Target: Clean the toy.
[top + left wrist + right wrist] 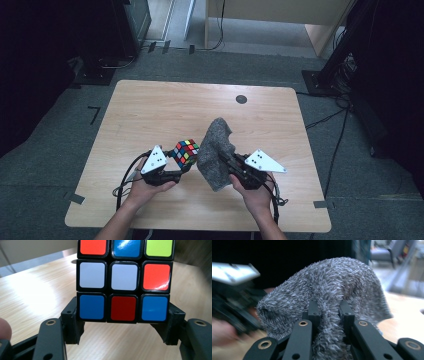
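Grey fleecy cloth is pinched in the right gripper; the puzzle cube, clamped by the left gripper, is held at its 9 o'clock, nearly touching, above the worktop.

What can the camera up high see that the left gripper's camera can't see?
The high view alone takes in the grey fuzzy cloth pinched in the right gripper, both hands, and the floor around the table. The left gripper view alone shows the cube's near face up close: two blue stickers with a red one between them along its bottom row. Both share the puzzle cube clamped in the left gripper above the wooden table.
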`<act>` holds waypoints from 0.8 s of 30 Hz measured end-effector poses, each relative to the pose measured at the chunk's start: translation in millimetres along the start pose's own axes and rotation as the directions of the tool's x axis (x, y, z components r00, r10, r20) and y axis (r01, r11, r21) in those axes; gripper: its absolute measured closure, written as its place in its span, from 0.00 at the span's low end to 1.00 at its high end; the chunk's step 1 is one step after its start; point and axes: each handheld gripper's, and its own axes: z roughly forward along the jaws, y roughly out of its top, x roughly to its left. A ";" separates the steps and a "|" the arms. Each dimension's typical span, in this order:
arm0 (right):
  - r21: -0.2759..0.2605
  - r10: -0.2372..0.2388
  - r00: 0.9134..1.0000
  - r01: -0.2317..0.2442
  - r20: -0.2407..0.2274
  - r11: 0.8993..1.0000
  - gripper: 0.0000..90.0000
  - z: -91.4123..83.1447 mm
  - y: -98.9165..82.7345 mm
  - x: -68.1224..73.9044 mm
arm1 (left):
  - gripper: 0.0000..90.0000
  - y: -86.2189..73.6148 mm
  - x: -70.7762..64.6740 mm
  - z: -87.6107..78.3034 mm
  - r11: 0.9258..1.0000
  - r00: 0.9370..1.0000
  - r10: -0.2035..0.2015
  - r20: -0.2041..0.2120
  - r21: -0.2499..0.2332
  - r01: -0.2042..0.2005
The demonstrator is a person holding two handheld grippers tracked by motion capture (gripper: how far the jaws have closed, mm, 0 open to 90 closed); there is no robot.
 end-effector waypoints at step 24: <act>0.147 0.154 0.982 -0.137 -0.112 0.980 0.87 21.4 -21.3 6.6 | 0.36 10.2 -11.6 -13.9 0.987 0.988 0.017 0.152 -0.160 0.007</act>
